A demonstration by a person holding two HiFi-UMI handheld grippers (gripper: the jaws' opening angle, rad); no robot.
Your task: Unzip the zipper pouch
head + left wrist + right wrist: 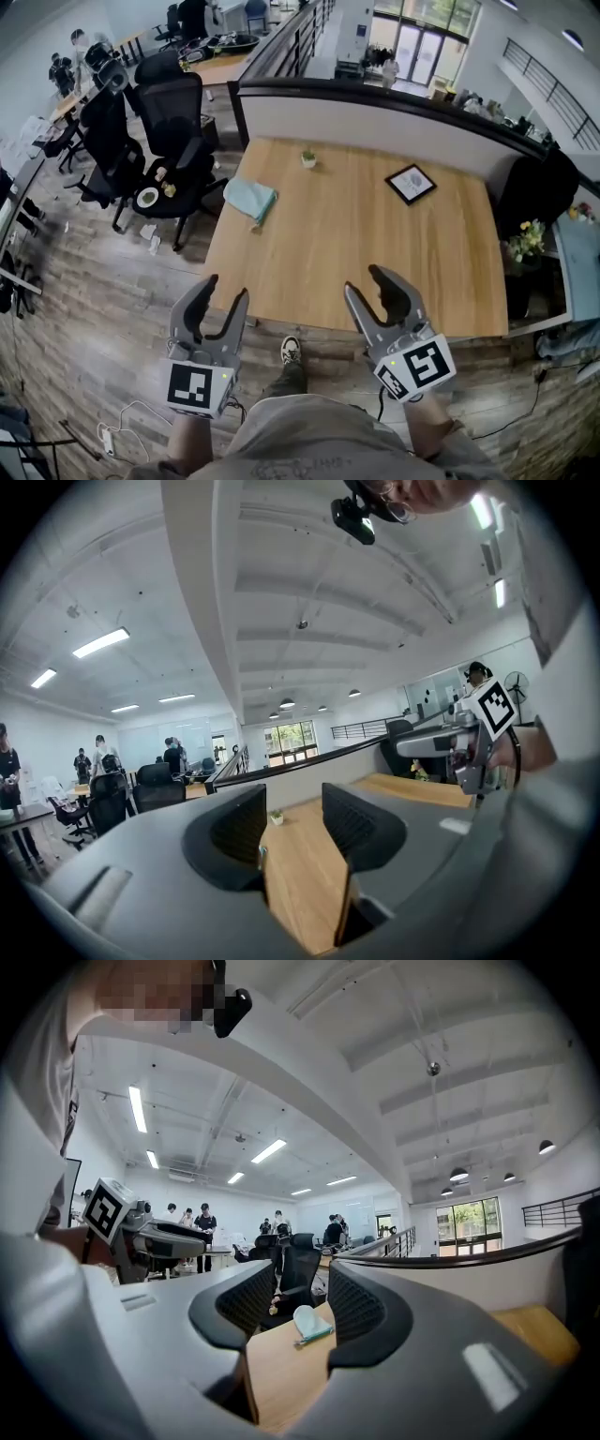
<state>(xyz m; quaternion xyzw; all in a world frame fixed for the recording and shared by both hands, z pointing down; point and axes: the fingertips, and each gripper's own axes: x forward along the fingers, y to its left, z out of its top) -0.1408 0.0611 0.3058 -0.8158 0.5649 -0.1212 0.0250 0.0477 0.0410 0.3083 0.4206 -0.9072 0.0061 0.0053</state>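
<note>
The zipper pouch [250, 199], pale teal, lies flat by the table's [356, 253] left edge, about midway along it and slightly skewed to that edge; we cannot tell which end carries the pull. Our left gripper [225, 289] hangs short of the near edge, jaws released with nothing between them. The pouch is ahead of it and well apart, so we judge this hand the nearer. Our right gripper [364, 279], jaws likewise spread and empty, would have to reach ahead and leftward; its own view frames the pouch between the jaws, far off.
</note>
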